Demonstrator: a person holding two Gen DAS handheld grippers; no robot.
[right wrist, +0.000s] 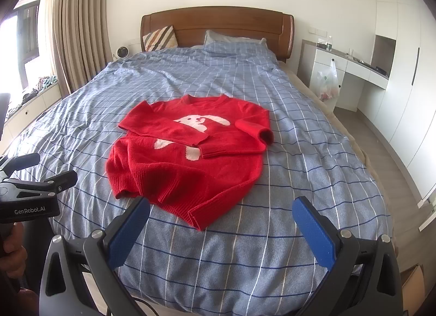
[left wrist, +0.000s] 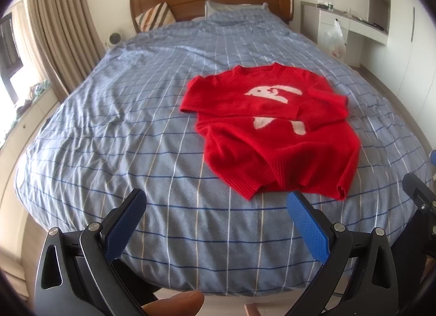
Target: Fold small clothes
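A small red sweater (left wrist: 272,136) with a white rabbit figure lies on the blue checked bed cover (left wrist: 136,125). Both sleeves are folded across its chest and its hem is rumpled. My left gripper (left wrist: 216,201) is open and empty, above the bed's near edge, just below and left of the hem. In the right wrist view the sweater (right wrist: 190,158) lies ahead. My right gripper (right wrist: 220,207) is open and empty, with its left fingertip (right wrist: 136,209) close to the hem. The left gripper's body (right wrist: 30,193) shows at the left edge.
A wooden headboard (right wrist: 218,24) and pillows stand at the far end. Beige curtains (right wrist: 79,30) and a window ledge lie to the left. A white desk (right wrist: 351,68) with a hanging plastic bag (right wrist: 327,81) and tall cabinets stand to the right. Wood floor runs along the bed's right side.
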